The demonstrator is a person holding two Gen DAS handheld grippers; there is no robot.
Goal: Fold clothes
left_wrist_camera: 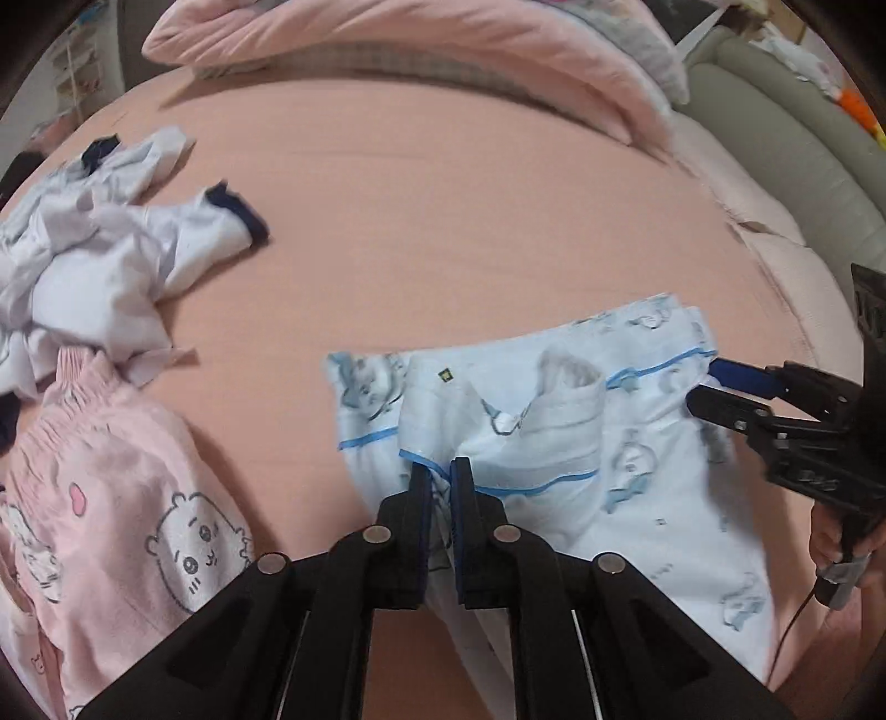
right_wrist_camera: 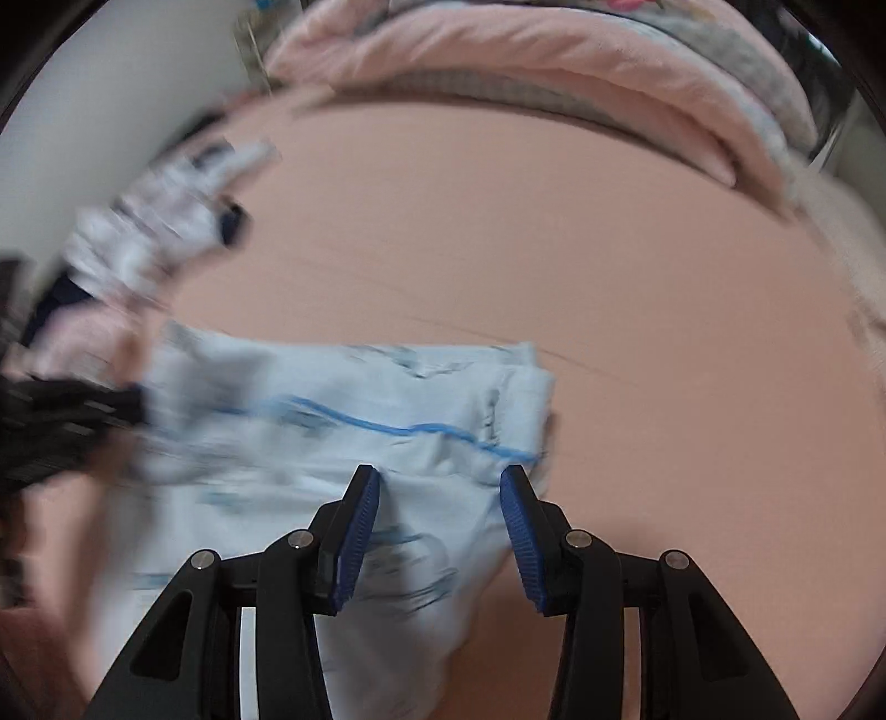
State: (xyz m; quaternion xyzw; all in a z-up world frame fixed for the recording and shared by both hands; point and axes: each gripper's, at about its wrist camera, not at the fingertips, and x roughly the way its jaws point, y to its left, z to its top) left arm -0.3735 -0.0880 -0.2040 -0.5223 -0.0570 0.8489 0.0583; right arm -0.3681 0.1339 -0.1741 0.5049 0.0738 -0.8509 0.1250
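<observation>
A light blue pyjama garment [left_wrist_camera: 554,421] with blue piping and a cartoon print lies partly folded on the pink bed sheet [left_wrist_camera: 443,221]. My left gripper [left_wrist_camera: 441,471] is shut on a fold at its near left edge, and cloth shows between the blue pads. My right gripper [left_wrist_camera: 706,387] sits at the garment's right edge. In the right wrist view its jaws [right_wrist_camera: 440,482] stand apart over the same garment [right_wrist_camera: 387,421], with the pads [right_wrist_camera: 360,526] clear of the cloth. The left gripper [right_wrist_camera: 111,404] is a dark blur at that view's left.
A crumpled white garment with navy cuffs [left_wrist_camera: 111,249] lies at the left. Below it is a pink garment with a bear print [left_wrist_camera: 127,498]. A rolled pink quilt [left_wrist_camera: 387,39] runs along the back. A grey padded edge [left_wrist_camera: 775,111] borders the bed at the right.
</observation>
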